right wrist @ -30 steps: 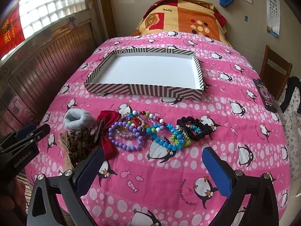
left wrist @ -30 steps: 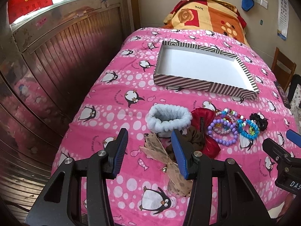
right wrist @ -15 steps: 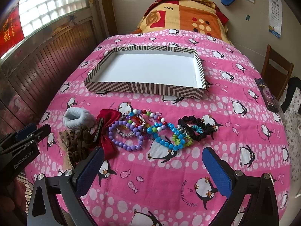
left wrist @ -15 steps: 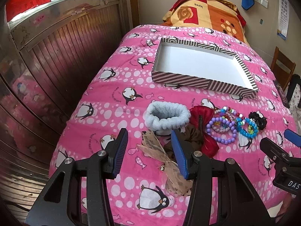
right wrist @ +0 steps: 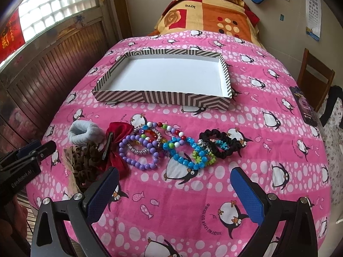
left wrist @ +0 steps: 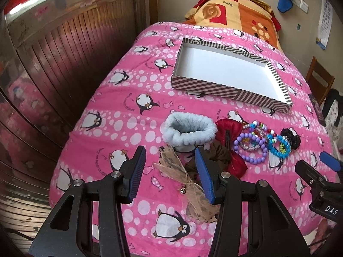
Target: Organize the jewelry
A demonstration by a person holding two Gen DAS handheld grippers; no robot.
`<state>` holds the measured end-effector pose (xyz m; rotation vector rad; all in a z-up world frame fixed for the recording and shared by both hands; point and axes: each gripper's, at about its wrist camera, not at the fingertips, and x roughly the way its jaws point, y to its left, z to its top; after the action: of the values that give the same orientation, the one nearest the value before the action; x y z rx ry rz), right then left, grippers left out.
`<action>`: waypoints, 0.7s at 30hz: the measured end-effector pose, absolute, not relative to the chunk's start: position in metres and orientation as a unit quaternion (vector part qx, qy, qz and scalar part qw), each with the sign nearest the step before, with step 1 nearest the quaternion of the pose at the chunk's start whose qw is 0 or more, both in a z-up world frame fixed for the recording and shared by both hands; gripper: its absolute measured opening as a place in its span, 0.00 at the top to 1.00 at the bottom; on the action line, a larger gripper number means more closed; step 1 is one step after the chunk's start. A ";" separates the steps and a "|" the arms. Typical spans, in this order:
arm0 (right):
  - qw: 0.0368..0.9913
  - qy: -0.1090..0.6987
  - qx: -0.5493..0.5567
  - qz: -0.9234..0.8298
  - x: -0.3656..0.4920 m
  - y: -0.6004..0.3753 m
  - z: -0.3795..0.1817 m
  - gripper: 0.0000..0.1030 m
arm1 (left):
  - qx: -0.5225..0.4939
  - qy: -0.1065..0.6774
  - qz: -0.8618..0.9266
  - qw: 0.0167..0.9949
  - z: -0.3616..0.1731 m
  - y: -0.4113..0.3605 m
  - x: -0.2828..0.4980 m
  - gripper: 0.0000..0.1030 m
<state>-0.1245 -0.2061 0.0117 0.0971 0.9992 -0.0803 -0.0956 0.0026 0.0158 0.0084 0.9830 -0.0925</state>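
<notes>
A row of accessories lies on the pink penguin bedspread: a pale blue fluffy scrunchie (left wrist: pixel 188 131) (right wrist: pixel 84 132), a tan mesh bow (left wrist: pixel 184 177), a brown scrunchie (right wrist: pixel 89 160), a red bow clip (right wrist: pixel 116 143), a purple bead bracelet (right wrist: pixel 139 152), a blue bead bracelet (right wrist: pixel 186 154) and a black scrunchie (right wrist: pixel 220 143). An empty striped box (left wrist: pixel 231 90) (right wrist: pixel 163 97) sits behind them. My left gripper (left wrist: pixel 170 171) is open, over the tan bow. My right gripper (right wrist: pixel 174 194) is open wide, in front of the bracelets and apart from them.
A dark wooden panel wall (left wrist: pixel 53 64) runs along the bed's left side. A folded orange and yellow blanket (right wrist: pixel 205 15) lies at the head. A wooden chair (right wrist: pixel 315 81) and a dark phone (right wrist: pixel 304 107) are at the right edge.
Both grippers have edged slightly forward toward the accessories. Both stay open and nothing on the bed has moved.
</notes>
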 end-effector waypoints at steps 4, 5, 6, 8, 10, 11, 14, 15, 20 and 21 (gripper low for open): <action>0.874 0.482 0.052 -0.037 -0.125 -0.210 0.009 0.00 | -0.012 0.481 -0.057 0.875 0.016 0.016 -0.089 0.54; 0.873 0.483 0.051 -0.036 -0.125 -0.211 0.009 0.00 | -0.011 0.482 -0.059 0.874 0.016 0.018 -0.088 0.54; 0.873 0.484 0.051 -0.036 -0.124 -0.211 0.009 0.00 | -0.008 0.483 -0.062 0.873 0.015 0.021 -0.087 0.54; 0.873 0.483 0.051 -0.036 -0.124 -0.213 0.008 0.00 | -0.006 0.490 -0.067 0.869 0.012 0.025 -0.084 0.54; 0.873 0.484 0.055 -0.034 -0.124 -0.217 0.008 0.00 | -0.020 0.499 -0.072 0.864 0.009 0.030 -0.078 0.54; 0.873 0.484 0.057 -0.034 -0.123 -0.219 0.008 0.00 | -0.029 0.504 -0.075 0.860 0.008 0.032 -0.074 0.54; 0.872 0.485 0.058 -0.034 -0.122 -0.226 0.007 0.00 | -0.049 0.511 -0.079 0.854 0.006 0.037 -0.063 0.49; 0.872 0.485 0.058 -0.035 -0.122 -0.229 0.007 0.00 | -0.053 0.511 -0.083 0.854 0.006 0.038 -0.059 0.45; 0.870 0.487 0.069 -0.043 -0.122 -0.248 0.007 0.00 | -0.050 0.523 -0.101 0.845 0.001 0.032 -0.041 0.44; 0.869 0.487 0.071 -0.045 -0.122 -0.251 0.007 0.00 | -0.048 0.530 -0.103 0.841 -0.003 0.030 -0.036 0.44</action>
<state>-0.1220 -0.2508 0.0072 0.1491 1.0188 -0.0939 -0.0359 0.0299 -0.0026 -0.1011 1.1191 -0.2172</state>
